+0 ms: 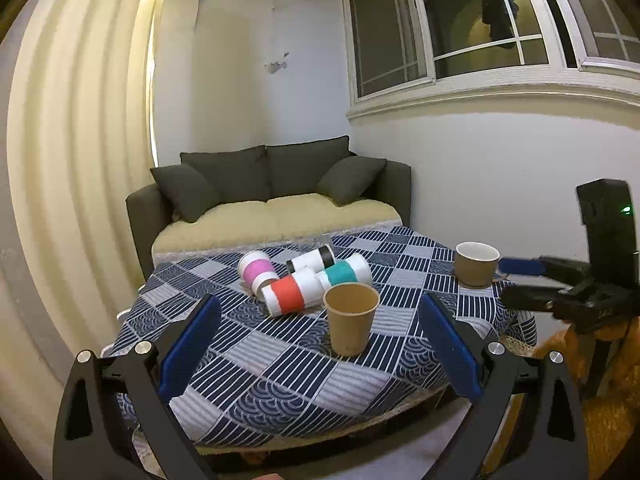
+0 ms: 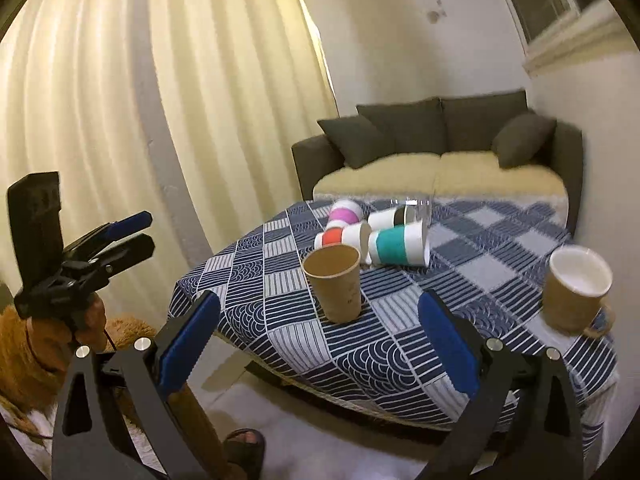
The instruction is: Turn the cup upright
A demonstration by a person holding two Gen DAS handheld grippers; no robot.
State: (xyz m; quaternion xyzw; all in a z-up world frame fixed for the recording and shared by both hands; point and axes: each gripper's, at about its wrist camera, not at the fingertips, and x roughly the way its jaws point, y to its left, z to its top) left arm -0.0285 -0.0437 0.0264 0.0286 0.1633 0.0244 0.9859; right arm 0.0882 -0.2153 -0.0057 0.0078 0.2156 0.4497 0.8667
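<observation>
Behind the table stands a dark sofa with pale seat cushions, a cream curtain to one side of it and a window high on the wall to the other. A blue and white patterned cloth covers the table. On it, nearest the front edge, a brown paper cup stands upright with its mouth open to the ceiling. Just behind the cup lie four banded cups on their sides, close together: an orange one nearest the cup, a teal one beside it, a pink one and a black one farther toward the sofa. A brown mug with a white inside stands upright well apart from the cup, toward the window side of the table. The left gripper hovers short of the cup with its blue pads wide apart, holding nothing. The right gripper also faces the cup from the front edge, its jaws spread and empty, and in the left wrist view its tips sit near the mug.
</observation>
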